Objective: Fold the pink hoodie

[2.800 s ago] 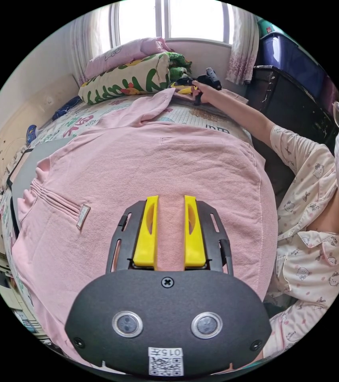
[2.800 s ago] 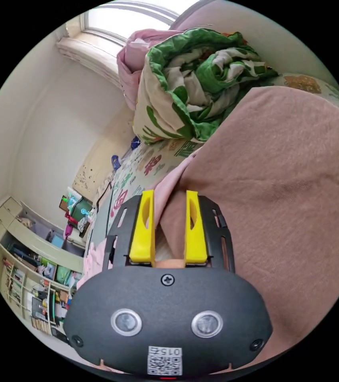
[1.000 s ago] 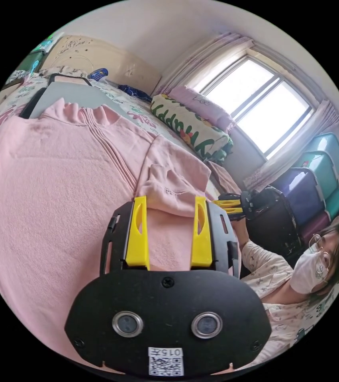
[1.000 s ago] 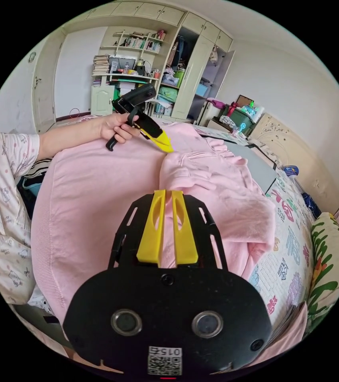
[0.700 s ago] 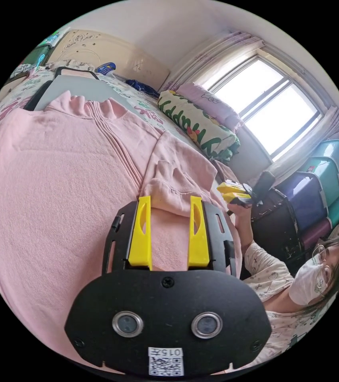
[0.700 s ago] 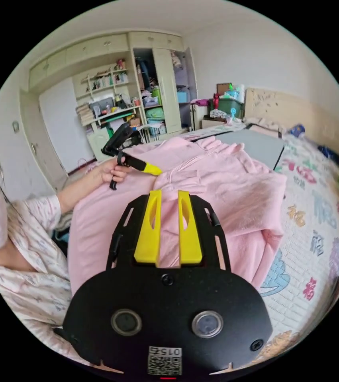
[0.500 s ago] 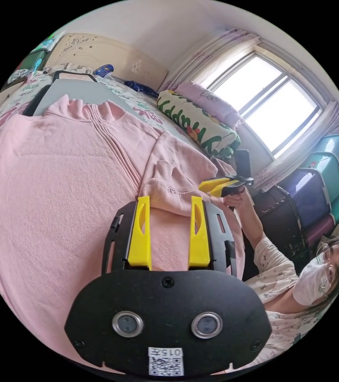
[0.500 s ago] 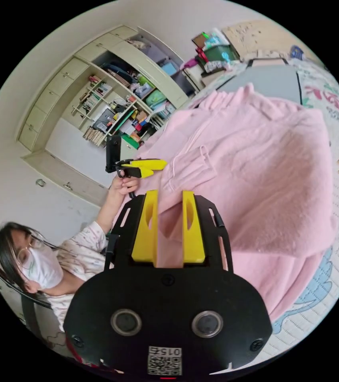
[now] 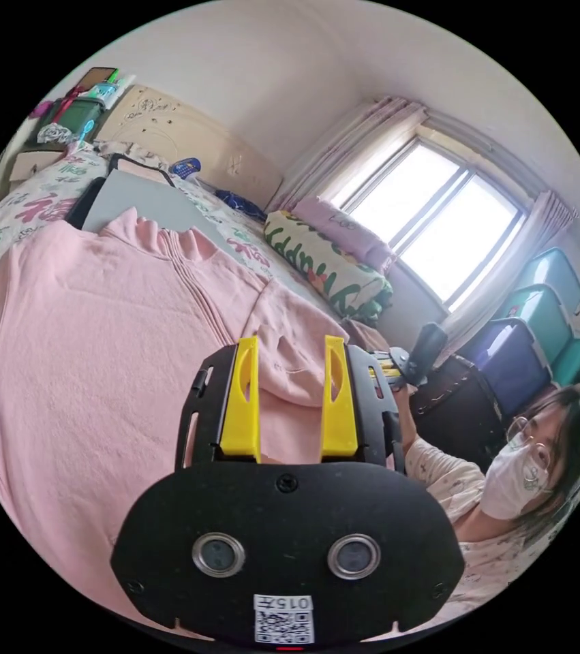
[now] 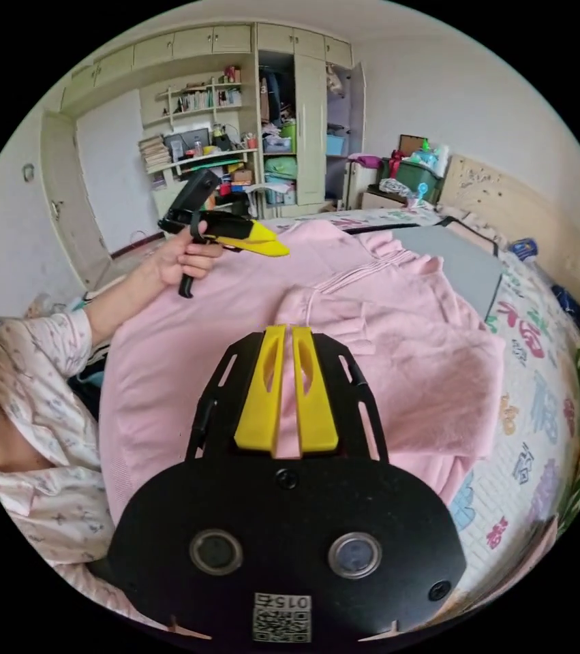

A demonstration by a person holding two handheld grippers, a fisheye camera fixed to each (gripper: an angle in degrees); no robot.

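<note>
left gripper (image 9: 288,344), jaws parted and holding nothing, hovers above the pink cotton hoodie (image 9: 99,327), which lies spread on the bed with the printed cover (image 10: 542,409), one sleeve folded across its front. right gripper (image 10: 284,334), jaws nearly together over the folded sleeve; cannot tell whether cloth is pinched. grey flat board (image 10: 456,262) lies under the collar. green-patterned rolled quilt (image 9: 324,262) rests by the window (image 9: 439,231); stacked plastic storage bins (image 9: 542,313) stand beside it.
</note>
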